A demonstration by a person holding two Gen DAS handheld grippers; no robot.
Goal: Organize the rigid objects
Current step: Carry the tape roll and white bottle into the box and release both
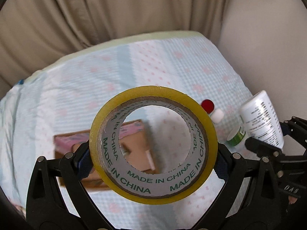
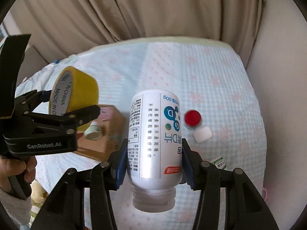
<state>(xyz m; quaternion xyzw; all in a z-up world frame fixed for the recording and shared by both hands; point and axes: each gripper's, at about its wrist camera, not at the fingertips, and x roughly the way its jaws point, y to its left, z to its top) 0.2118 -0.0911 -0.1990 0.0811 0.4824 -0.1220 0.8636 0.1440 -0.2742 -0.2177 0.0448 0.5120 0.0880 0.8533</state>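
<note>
My left gripper [image 1: 153, 151] is shut on a yellow tape roll [image 1: 203, 113], held on edge above an open cardboard box [image 1: 138, 147]. The roll [image 2: 84, 88] and the left gripper [image 2: 71, 105] also show in the right wrist view, over the box [image 2: 113, 126]. My right gripper [image 2: 154, 164] is shut on a white bottle [image 2: 153, 134] with printed text, held upside down above the bed, cap end toward the camera. The bottle also shows in the left wrist view [image 1: 262, 118].
A red cap [image 2: 192, 118], a white square piece [image 2: 203, 134] and a small green-labelled bottle [image 2: 219, 162] lie on the checked blue bedcover [image 2: 211, 72]. A small jar [image 2: 94, 132] lies in the box. Beige curtains [image 2: 153, 9] hang behind.
</note>
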